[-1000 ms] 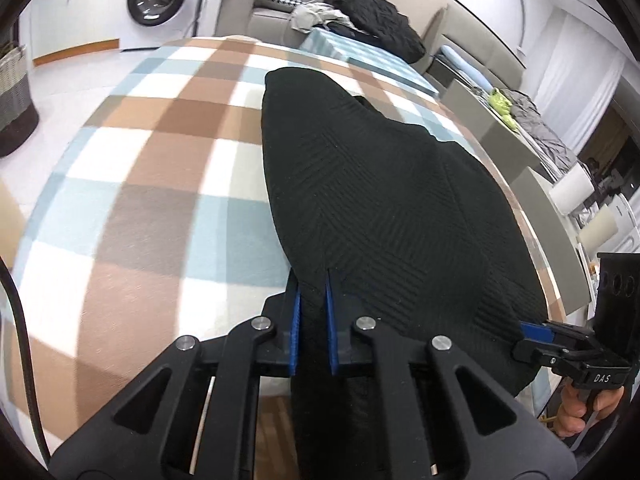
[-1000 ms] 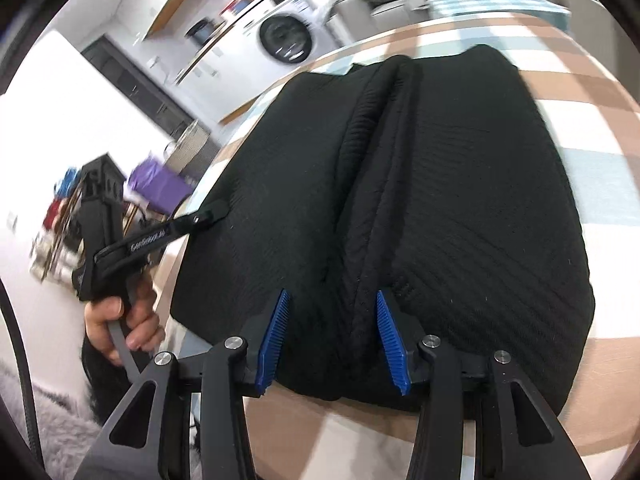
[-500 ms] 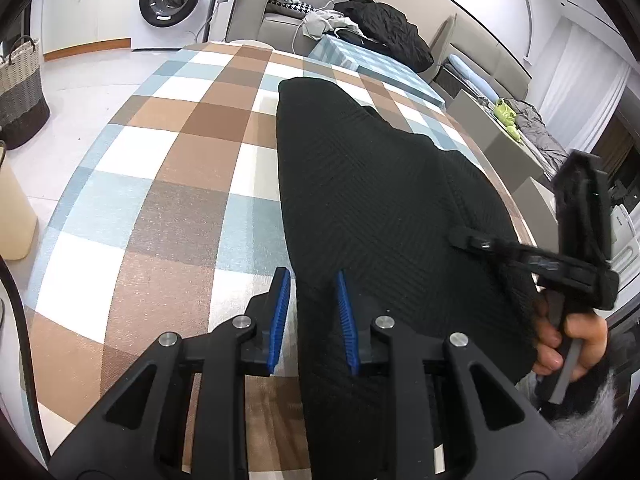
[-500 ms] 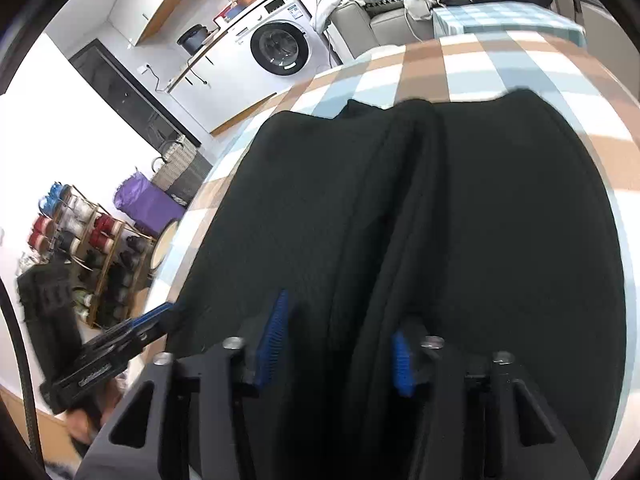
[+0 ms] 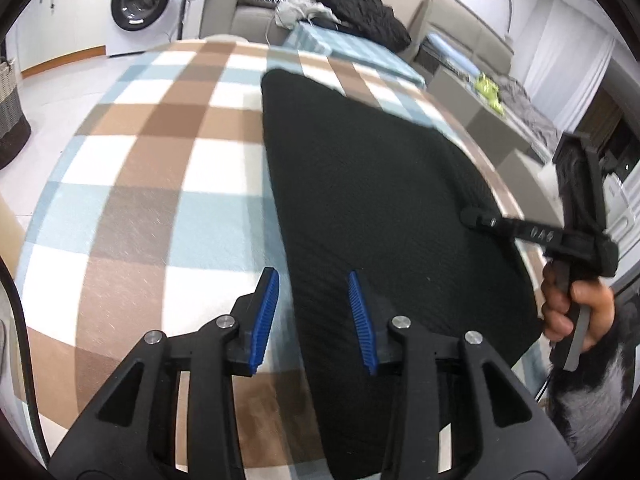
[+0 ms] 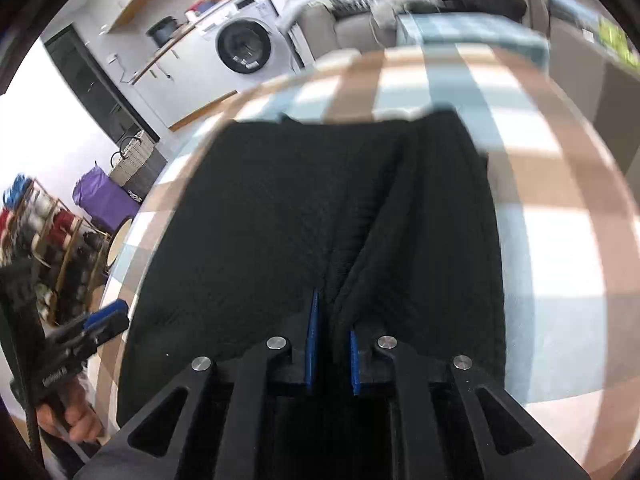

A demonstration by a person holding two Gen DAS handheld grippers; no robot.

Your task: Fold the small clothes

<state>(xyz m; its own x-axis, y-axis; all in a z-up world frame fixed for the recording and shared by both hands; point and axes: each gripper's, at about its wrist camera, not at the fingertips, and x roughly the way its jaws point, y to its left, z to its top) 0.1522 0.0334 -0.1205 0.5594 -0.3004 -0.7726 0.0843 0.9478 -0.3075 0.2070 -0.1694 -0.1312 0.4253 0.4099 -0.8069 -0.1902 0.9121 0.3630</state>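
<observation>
Pinching a raised ridge of the black ribbed knit garment (image 6: 280,216) that lies flat on the brown-and-blue checked blanket (image 5: 132,184), your right gripper (image 6: 331,344) closes while your left gripper (image 5: 316,316) opens off the near edge; next, regrip with the left and fold across.

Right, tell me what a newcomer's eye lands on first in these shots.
First the black knit garment, spread down the middle of the brown, blue and white checked cloth. Next the blue-padded grippers at its near edge: the left gripper is opening, its pads apart over the garment's left border, while the right gripper is closing with a raised fold between its pads. Behind, a white washing machine stands against the far wall.
</observation>
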